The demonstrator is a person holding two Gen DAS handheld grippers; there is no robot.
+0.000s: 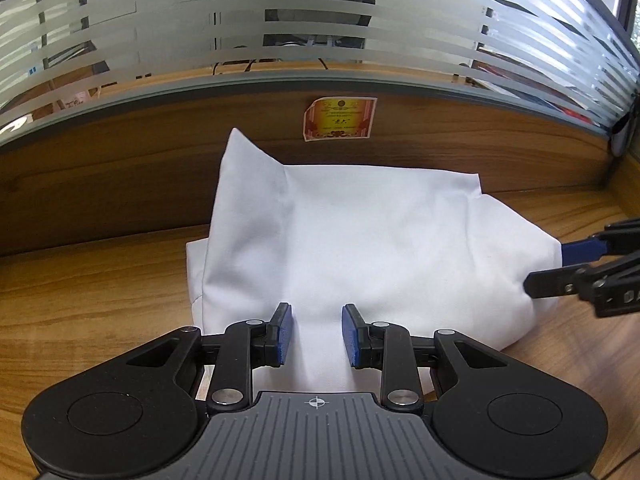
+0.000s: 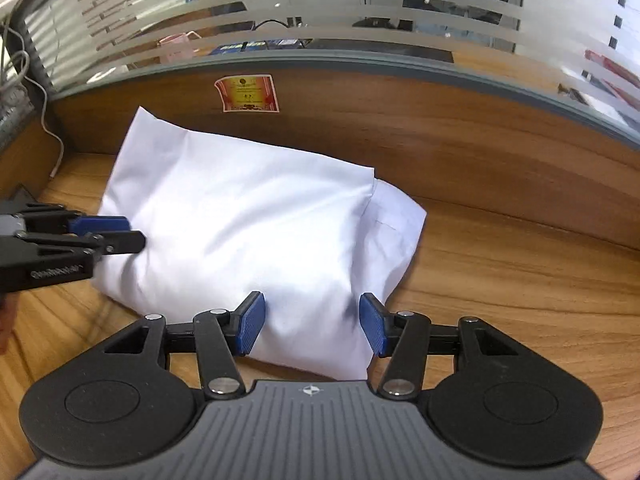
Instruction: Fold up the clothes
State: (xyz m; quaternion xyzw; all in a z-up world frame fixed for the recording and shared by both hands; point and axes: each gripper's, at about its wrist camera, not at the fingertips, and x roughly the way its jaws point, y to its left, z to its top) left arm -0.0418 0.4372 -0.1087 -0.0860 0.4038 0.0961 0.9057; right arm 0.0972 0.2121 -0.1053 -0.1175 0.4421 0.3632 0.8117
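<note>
Looking down both wrists, I saw the white garment (image 1: 360,240) lying in a folded bundle on the wooden desk (image 1: 80,280), against its back panel. My left gripper (image 1: 316,332) and right gripper (image 2: 312,322) straddled its near edges, jaws released, gripping nothing. I judged either a further fold or a finished one.

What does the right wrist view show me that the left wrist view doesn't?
Only the right wrist view shows the white cable hanging at the desk's left corner and the left gripper from the side. Only the left wrist view shows the right gripper at the cloth's right edge. Both show the folded white garment, the wooden desk and the red-yellow sticker.
</note>
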